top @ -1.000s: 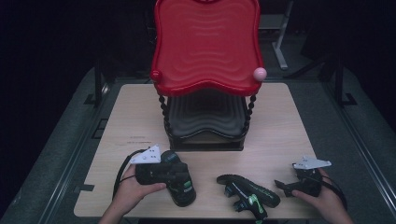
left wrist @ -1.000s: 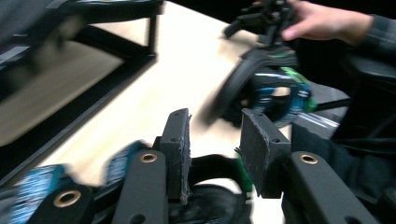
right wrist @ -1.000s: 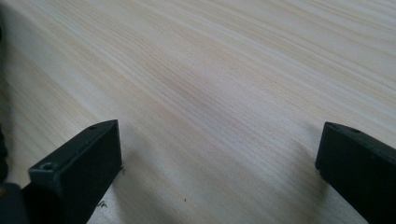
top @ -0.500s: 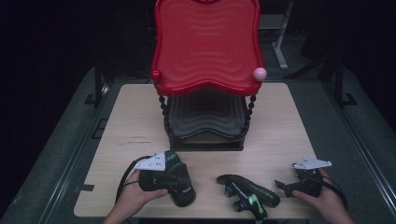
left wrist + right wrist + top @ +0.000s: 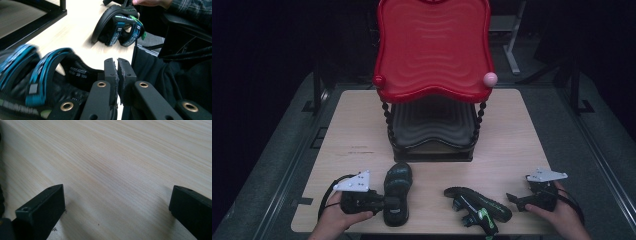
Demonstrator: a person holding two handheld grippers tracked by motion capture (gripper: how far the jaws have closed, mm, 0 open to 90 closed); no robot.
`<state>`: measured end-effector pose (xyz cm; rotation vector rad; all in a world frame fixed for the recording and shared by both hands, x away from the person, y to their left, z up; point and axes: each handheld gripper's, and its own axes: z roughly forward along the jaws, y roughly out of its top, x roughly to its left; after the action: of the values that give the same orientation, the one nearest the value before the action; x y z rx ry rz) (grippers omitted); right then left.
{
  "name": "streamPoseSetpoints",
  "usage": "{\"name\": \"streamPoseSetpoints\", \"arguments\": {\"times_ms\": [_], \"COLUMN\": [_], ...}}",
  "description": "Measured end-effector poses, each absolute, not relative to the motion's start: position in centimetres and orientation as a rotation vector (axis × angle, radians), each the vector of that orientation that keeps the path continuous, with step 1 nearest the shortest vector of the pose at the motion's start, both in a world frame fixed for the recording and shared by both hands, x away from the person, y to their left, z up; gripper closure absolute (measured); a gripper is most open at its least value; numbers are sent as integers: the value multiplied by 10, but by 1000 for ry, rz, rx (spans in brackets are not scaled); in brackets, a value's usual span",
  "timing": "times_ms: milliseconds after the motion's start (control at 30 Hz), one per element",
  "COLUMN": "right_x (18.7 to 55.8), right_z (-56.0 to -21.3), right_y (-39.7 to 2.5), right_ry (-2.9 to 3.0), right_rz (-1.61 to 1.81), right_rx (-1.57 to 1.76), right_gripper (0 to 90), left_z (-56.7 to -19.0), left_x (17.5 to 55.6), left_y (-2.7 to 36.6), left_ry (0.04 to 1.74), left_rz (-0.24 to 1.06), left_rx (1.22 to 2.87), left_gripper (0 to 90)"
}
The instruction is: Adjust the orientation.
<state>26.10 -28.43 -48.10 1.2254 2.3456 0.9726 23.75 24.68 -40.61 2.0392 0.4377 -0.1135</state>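
Observation:
A black sandal with blue straps lies sole down near the table's front edge, toe pointing away. My left gripper reaches in from the left at its heel. In the left gripper view the jaws are pressed together against the heel rim of this sandal. A second sandal lies on its side to the right, with a green tab; it is also in the left gripper view. My right gripper rests right of it, jaws wide apart over bare wood.
A two-tier rack stands at the table's middle back: a red wavy top tray on twisted black posts over a black lower shelf. A pink ball caps its right corner. The wooden table has bare room on both sides.
The left sandal has turned from a slant to toe pointing straight away, and my left gripper has drawn back toward the front left. The right gripper and second sandal stayed put.

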Motion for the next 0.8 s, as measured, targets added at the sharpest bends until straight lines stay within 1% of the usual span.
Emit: {"name": "streamPoseSetpoints", "arguments": {"times_ms": [100,333,533,567,667,800], "right_x": [261,261,261,261,261,261], "right_z": [-481,-481,-481,-481,-481,-481], "right_y": [-284,-284,-285,-285,-285,-285], "right_ry": [2346,2346,2346,2346,2346,2345], "right_rz": [973,971,971,970,971,972], "right_rx": [1226,1227,1226,1226,1226,1225], "right_gripper": [0,0,0,0,0,0], "left_z": [-407,-404,-400,-400,-401,-403], "left_x": [236,242,256,259,270,278], "left_y": [251,253,256,257,257,257], "left_ry": [444,469,486,488,504,517], "left_rz": [-104,-69,-38,-24,15,32], "left_rx": [2037,1998,1982,1982,2006,2019], "left_gripper": [840,626,500,500,451,424]}}
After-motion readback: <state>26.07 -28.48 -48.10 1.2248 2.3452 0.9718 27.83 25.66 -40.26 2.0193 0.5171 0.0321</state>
